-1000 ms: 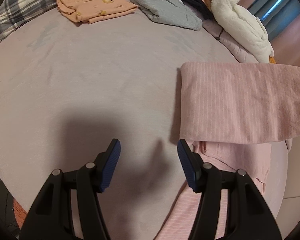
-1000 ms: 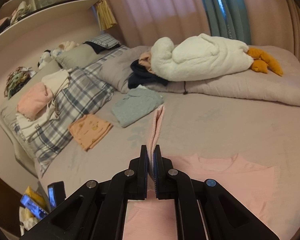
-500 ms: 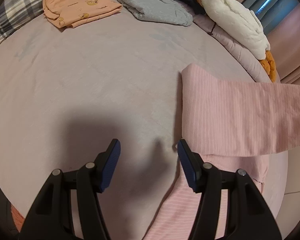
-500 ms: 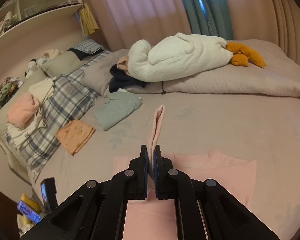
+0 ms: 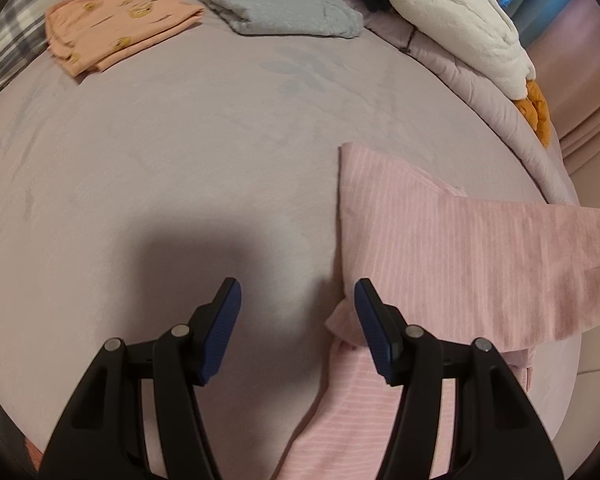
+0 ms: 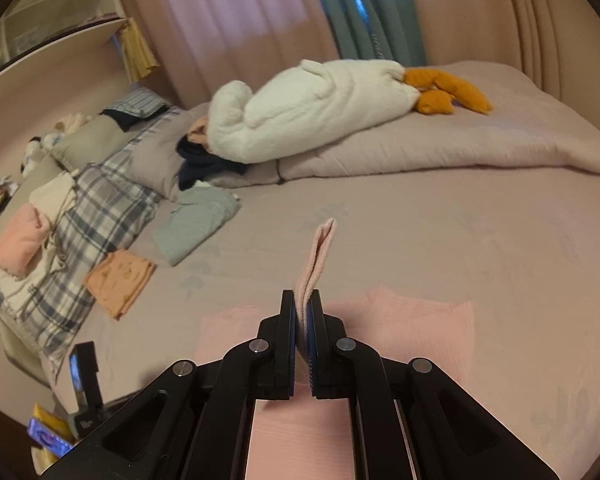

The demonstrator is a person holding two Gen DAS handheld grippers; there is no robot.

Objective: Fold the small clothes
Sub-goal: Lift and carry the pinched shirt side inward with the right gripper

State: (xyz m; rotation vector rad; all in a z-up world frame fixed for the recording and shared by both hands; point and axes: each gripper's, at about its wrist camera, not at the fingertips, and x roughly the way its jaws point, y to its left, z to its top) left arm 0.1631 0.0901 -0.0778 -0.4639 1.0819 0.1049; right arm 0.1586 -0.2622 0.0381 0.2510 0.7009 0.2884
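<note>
A pink striped garment [image 5: 452,248] lies on the bed at the right of the left wrist view, one part folded over the rest. My left gripper [image 5: 298,304] is open and empty, low over the sheet, its right finger at the garment's left edge. My right gripper [image 6: 301,312] is shut on a doubled fold of the same pink garment [image 6: 320,252], lifted above the flat part [image 6: 416,320] on the bed.
A folded orange garment [image 5: 116,28] and a folded grey one [image 5: 280,8] lie at the far side of the bed [image 5: 148,160]. A white plush goose [image 6: 312,108], dark clothes, plaid pillow [image 6: 96,208] and a rolled duvet lie behind. A phone stand [image 6: 84,376] stands at the bed's left edge.
My right gripper has carried the pink fold further across, so the folded-over part lies wider over the garment. My left gripper has shifted slightly and stays open.
</note>
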